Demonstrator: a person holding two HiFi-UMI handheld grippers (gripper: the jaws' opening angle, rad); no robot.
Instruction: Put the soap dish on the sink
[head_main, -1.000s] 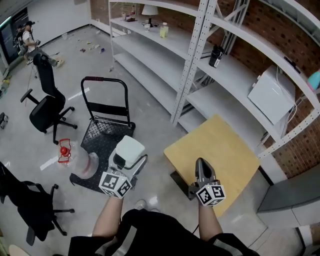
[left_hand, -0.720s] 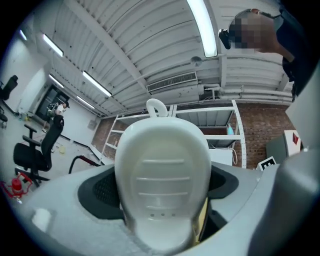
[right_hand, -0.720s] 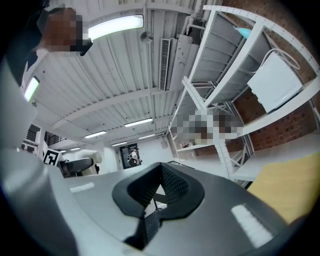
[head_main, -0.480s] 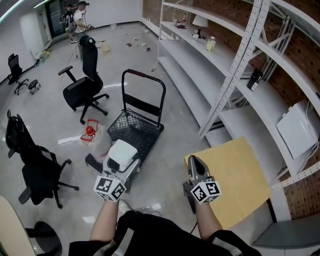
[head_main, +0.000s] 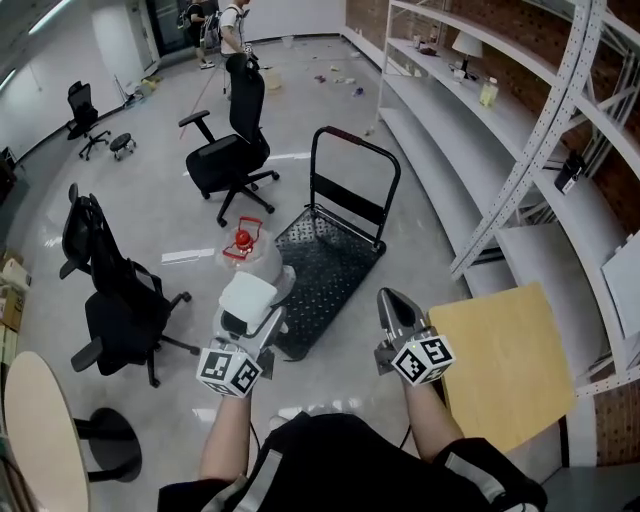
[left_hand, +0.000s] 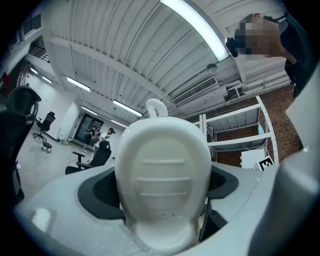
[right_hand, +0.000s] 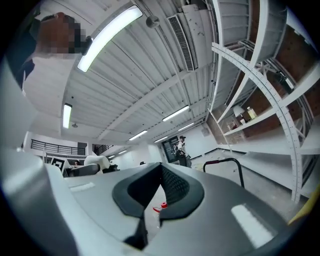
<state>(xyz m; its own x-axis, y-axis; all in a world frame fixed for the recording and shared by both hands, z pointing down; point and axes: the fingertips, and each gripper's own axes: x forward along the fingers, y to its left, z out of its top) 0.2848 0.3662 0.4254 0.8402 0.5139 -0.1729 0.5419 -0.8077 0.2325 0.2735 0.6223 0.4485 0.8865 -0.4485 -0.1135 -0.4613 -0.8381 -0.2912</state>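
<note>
A white oval soap dish (head_main: 249, 297) with ridges on its face is clamped in my left gripper (head_main: 260, 308), held over the floor in front of the person's body. In the left gripper view the soap dish (left_hand: 162, 185) fills the gap between the jaws and points up toward the ceiling. My right gripper (head_main: 396, 303) is shut with nothing in it; its tips meet in a point near the yellow tabletop (head_main: 510, 352). In the right gripper view the right gripper (right_hand: 156, 200) shows its dark pads closed together. No sink is in view.
A black platform trolley (head_main: 331, 262) stands just ahead of the grippers. Beside it lies a red-capped thing in a clear bag (head_main: 243, 243). Office chairs (head_main: 226, 160) (head_main: 115, 302) are at the left, white shelving (head_main: 478, 130) at the right, and a round table (head_main: 35, 440) at the lower left. People (head_main: 235, 30) stand far back.
The head view has swung left: the trolley and chairs have come toward the middle and the yellow tabletop has slid right. Both grippers keep their pose, the left still holding the soap dish.
</note>
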